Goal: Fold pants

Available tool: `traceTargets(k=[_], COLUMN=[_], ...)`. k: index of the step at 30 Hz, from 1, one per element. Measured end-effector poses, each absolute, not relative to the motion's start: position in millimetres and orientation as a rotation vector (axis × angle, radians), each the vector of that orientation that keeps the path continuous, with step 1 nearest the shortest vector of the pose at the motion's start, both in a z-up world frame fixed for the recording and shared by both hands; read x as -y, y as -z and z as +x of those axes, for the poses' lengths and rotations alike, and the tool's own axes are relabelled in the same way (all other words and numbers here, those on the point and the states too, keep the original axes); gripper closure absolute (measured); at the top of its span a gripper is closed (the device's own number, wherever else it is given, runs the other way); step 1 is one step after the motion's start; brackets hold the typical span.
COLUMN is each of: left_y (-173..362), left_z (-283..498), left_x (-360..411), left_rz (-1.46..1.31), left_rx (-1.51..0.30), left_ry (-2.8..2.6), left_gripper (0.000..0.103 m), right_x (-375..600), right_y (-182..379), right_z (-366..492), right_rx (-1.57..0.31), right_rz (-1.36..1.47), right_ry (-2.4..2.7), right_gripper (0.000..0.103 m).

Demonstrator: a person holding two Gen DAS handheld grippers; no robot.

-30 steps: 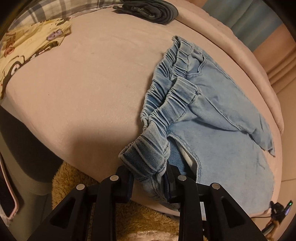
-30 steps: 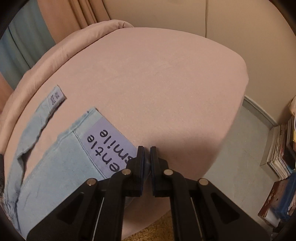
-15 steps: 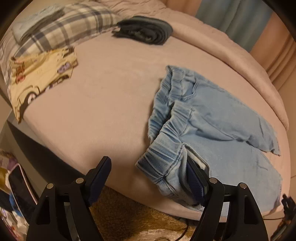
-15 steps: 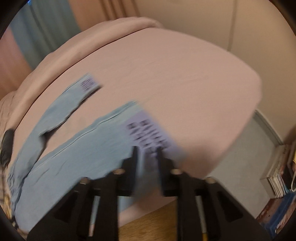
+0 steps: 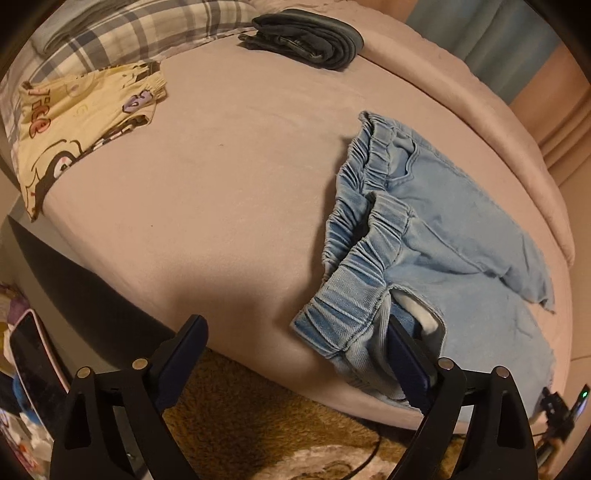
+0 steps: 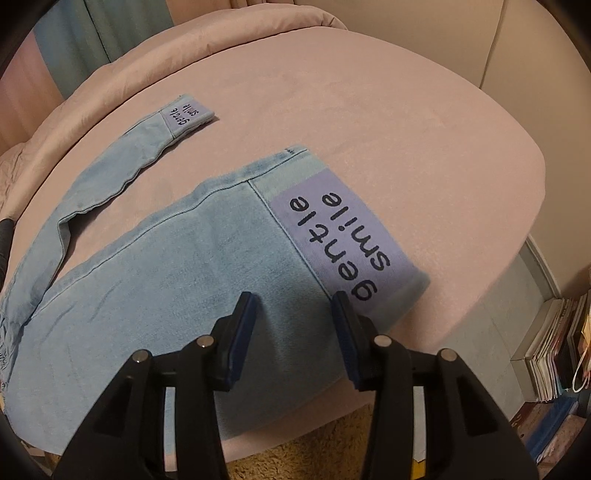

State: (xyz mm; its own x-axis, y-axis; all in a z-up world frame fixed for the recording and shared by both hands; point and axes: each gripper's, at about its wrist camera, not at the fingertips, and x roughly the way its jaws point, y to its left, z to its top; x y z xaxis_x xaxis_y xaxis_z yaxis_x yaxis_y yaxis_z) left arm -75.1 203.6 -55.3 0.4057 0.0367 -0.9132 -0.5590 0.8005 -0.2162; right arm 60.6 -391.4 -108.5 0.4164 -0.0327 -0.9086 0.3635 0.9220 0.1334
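Denim pants (image 5: pixel 454 236), pale blue, lie spread on the pink bed cover (image 5: pixel 229 192), and every place below is given from them. In the left wrist view, farthest to their left, a yellow cartoon-print garment (image 5: pixel 74 125) rests at the cover's left edge, partly over a grey plaid pillow (image 5: pixel 140 33). A dark folded garment (image 5: pixel 306 37) lies beyond the pants' waistband, well apart from it. The gathered elastic waistband (image 5: pixel 369 236) is bunched and doubled at the near-left end of the pants, with one corner hanging over the bed's near edge. The left gripper (image 5: pixel 295 354) stands with its fingers spread wide; its right finger (image 5: pixel 410 365) touches the drooping waistband corner, while the left finger (image 5: pixel 184 350) is off the cloth, over the bed edge. A brown shaggy rug (image 5: pixel 258 417) lies below the pants on the floor.

In the right wrist view the two legs run toward the far right, the far leg thin and apart from the near one. Each hem carries a lilac cuff patch reading "gentle smile": a small one (image 6: pixel 186 114) on the far leg and a large one (image 6: pixel 343 236) on the near leg. The right gripper (image 6: pixel 295 332) hovers over the near leg just beside the large patch, fingers parted and gripping nothing. Right of the pants, past the bed, stacked books (image 6: pixel 554 347) stand on the floor.
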Motion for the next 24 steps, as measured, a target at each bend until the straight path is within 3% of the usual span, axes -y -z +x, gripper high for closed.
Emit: traceTargets(k=[8,20,24], left_y=[48.4,16.4,27.6], left_z=[-80.4,-86.2,-55.1], left_x=[-202.7,-199.5,-168.2], left_rz=[-0.580,-0.619,-0.577], left_rx=[-1.063,-0.897,-0.950], left_ry=[-0.376,-0.349,-0.263], left_gripper=[0.010,0.011,0.044], right_x=[384.0,378.4,386.5], right_y=[105.2,95.3,96.9], right_z=[61.9,62.3,59.9], right_rx=[-1.122,-1.099,-1.106], right_rz=[0.313,0.294,0.304], right_ry=[0.263,0.277,0.312], right_gripper=[0.050,0.047,0.046])
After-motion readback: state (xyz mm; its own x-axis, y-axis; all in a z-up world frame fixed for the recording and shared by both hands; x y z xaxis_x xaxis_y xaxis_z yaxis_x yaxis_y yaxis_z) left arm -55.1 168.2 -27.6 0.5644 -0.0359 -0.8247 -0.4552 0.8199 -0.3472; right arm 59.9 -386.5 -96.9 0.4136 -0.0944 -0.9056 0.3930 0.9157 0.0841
